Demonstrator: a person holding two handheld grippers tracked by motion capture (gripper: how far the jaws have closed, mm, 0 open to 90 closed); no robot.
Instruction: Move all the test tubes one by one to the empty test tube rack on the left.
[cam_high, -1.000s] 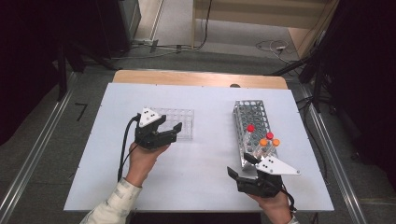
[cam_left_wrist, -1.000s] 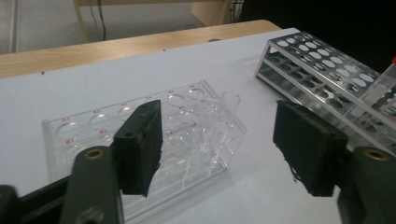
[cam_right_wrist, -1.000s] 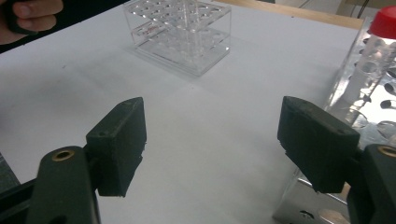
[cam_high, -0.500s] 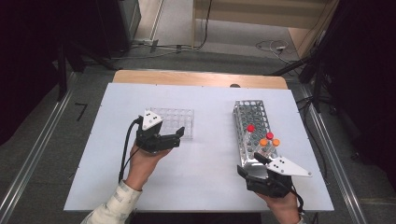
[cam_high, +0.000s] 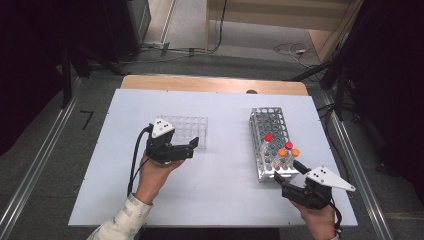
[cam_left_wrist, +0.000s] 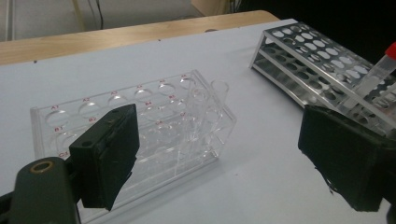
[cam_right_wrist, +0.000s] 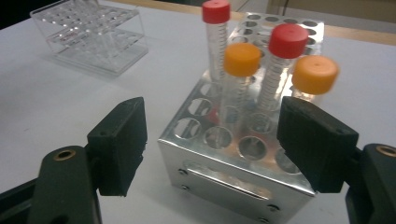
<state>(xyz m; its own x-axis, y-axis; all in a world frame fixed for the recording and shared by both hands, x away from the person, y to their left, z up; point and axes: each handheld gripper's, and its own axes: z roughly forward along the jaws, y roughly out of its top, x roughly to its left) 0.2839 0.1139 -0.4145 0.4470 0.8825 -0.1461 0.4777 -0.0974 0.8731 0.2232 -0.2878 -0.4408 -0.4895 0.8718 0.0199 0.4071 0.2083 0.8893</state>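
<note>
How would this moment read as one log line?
left gripper: open, at clear rack | right gripper: open, at metal rack | capped tubes: racked

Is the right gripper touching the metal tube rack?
Apart. In the right gripper view, the right gripper stands open, with bare table showing between its jaws and the metal rack.

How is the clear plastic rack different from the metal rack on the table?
The clear plastic rack is see-through and low; the metal rack is shiny, opaque and taller. The plastic rack holds no capped tubes; the metal rack holds four, two red-capped and two orange-capped. Both are rectangular, stand on the white table, and have rows of round holes.
</note>
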